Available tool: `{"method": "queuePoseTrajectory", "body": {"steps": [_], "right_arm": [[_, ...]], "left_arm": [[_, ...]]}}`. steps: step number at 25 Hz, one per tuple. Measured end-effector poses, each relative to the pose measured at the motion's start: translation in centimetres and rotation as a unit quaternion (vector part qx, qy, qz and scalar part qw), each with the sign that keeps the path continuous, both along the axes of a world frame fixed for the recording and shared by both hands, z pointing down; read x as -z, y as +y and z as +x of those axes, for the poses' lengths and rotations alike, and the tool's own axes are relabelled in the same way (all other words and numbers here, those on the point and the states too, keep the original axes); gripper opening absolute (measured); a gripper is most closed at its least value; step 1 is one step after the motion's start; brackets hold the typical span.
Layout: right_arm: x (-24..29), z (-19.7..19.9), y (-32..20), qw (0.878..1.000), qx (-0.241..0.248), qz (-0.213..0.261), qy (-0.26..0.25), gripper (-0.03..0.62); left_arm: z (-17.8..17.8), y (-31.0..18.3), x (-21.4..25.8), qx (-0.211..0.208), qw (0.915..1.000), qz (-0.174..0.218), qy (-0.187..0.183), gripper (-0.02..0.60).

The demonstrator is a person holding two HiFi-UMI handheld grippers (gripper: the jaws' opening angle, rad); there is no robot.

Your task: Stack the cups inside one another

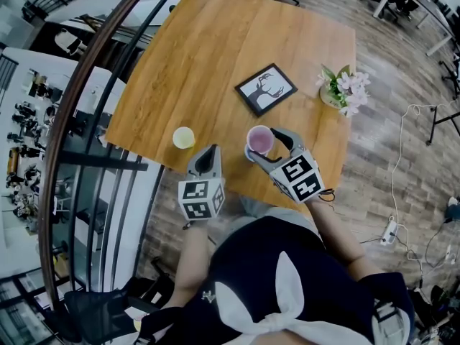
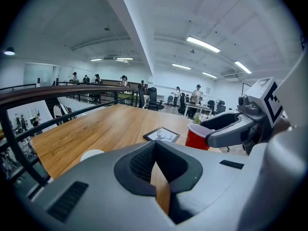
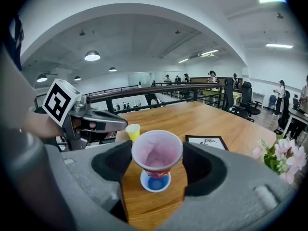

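Note:
A red cup with a pale inside (image 3: 157, 153) hangs between the jaws of my right gripper (image 3: 157, 161), which is shut on it. Straight below it a blue cup (image 3: 155, 181) stands on the wooden table (image 3: 211, 124). A small yellow cup (image 3: 133, 130) stands further back to the left. In the head view the red cup (image 1: 259, 140) sits in my right gripper (image 1: 267, 144) near the table's front edge, and the yellow cup (image 1: 184, 137) is to its left. My left gripper (image 1: 208, 152) is shut and holds nothing, just right of the yellow cup (image 2: 91, 154).
A black-framed picture of a deer (image 1: 266, 89) lies behind the red cup. A small pot of pale flowers (image 1: 342, 88) stands at the table's right edge. A dark railing (image 1: 93, 77) runs along the table's left side.

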State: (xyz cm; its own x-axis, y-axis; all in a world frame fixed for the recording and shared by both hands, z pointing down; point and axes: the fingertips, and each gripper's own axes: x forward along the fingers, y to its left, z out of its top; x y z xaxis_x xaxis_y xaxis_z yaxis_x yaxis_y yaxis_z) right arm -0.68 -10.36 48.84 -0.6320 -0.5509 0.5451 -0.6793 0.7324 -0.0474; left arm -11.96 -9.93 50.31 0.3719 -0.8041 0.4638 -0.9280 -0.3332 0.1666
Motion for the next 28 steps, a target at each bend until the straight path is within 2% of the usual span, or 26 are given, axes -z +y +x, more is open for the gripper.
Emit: {"method": "queuePoseTrajectory", "body": {"steps": [14, 28], "right_arm": [[-3.6, -0.6, 0.5, 0.999, 0.003, -0.042, -0.006, 0.327], [-7.2, -1.0, 0.5, 0.996, 0.005, -0.086, 0.012, 0.334]], "left_arm": [[-0.2, 0.1, -0.6, -0.001, 1.0000, -0.009, 0.001, 0.017], [-0.7, -0.3, -1.3, 0.001, 0.9998, -0.018, 0.002, 0.017]]}}
